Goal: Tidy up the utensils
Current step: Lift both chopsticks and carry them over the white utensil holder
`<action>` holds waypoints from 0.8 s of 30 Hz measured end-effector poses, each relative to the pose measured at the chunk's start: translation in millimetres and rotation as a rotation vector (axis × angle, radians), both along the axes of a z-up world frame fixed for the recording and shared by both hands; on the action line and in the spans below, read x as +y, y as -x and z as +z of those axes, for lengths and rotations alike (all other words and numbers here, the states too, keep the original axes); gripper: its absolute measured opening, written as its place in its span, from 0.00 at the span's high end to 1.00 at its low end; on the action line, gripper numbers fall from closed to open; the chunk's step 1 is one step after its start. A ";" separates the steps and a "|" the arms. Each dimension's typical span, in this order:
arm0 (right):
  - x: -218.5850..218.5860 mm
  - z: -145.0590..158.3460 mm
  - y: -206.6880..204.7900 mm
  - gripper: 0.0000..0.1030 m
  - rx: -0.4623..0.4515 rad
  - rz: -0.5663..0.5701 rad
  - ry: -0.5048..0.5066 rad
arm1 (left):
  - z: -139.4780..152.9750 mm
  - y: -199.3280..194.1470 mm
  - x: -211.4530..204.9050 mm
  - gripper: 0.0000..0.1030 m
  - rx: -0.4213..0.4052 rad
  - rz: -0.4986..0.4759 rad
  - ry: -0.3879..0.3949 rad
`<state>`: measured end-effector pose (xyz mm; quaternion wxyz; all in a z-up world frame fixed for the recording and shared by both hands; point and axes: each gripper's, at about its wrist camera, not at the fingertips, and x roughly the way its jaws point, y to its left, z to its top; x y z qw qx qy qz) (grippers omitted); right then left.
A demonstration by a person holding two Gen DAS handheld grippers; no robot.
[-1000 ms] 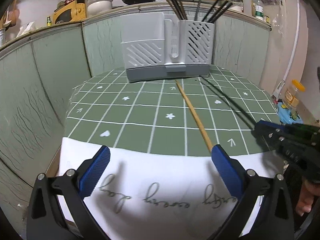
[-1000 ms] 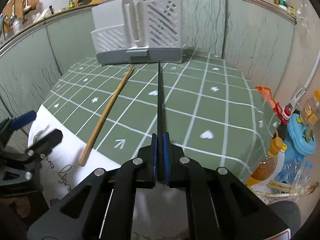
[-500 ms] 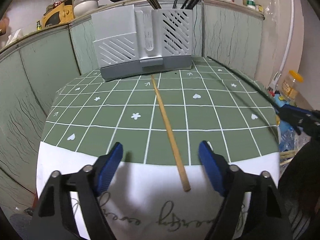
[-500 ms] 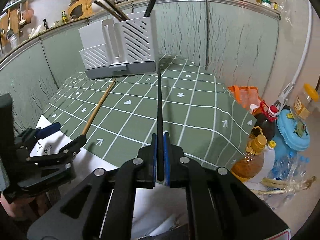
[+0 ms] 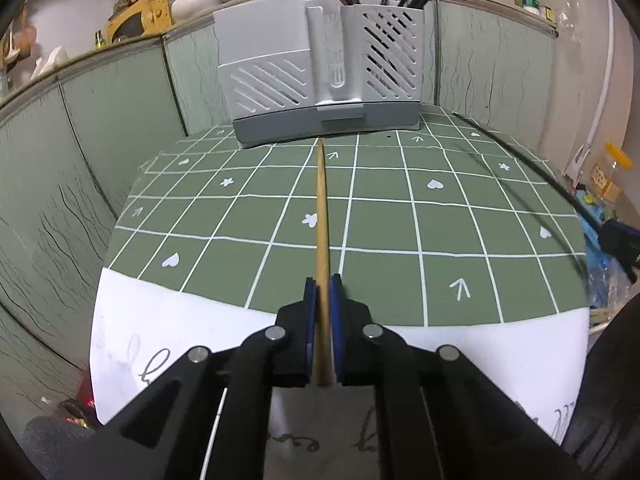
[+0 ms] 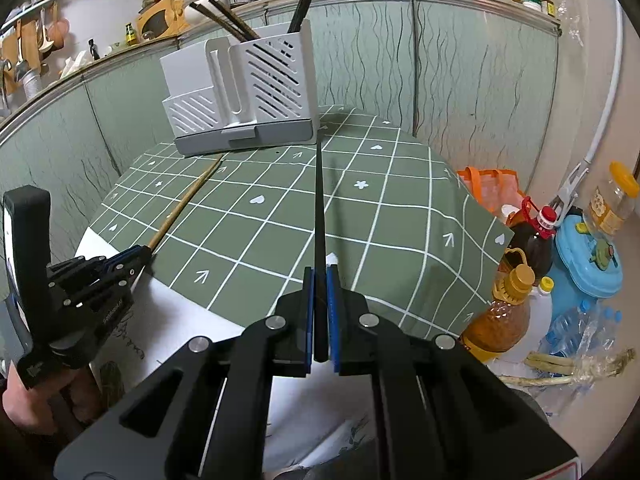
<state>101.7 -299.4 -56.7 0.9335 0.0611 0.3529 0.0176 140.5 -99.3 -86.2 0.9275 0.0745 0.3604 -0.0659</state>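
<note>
I had both tongs loaded at that point. My left tongs [image 5: 323, 280] were clenched on the thick end of the wooden chopstick [image 5: 321, 208], which ran straight ahead over the green checked worktop [image 5: 400, 224] with its tip just short of the grey utensil holder [image 5: 320, 76]; from these views I could not tell whether the stick was lifted or lying on the cloth. My right tongs [image 6: 320, 274] gripped the black chopstick [image 6: 318, 208], held above the worktop and aimed toward the holder's right corner.

Several dark chopsticks [image 6: 228, 24] already stood in the holder's slatted right compartment, so I judged the job mostly done. No other loose utensils showed on the worktop. What remained, as I read it, was carrying these two over and dropping them in.
</note>
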 end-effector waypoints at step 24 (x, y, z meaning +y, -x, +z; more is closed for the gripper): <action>14.1 28.0 -8.0 0.94 -0.031 0.021 0.015 | 64.6 11.1 42.9 0.92 -0.092 0.008 0.076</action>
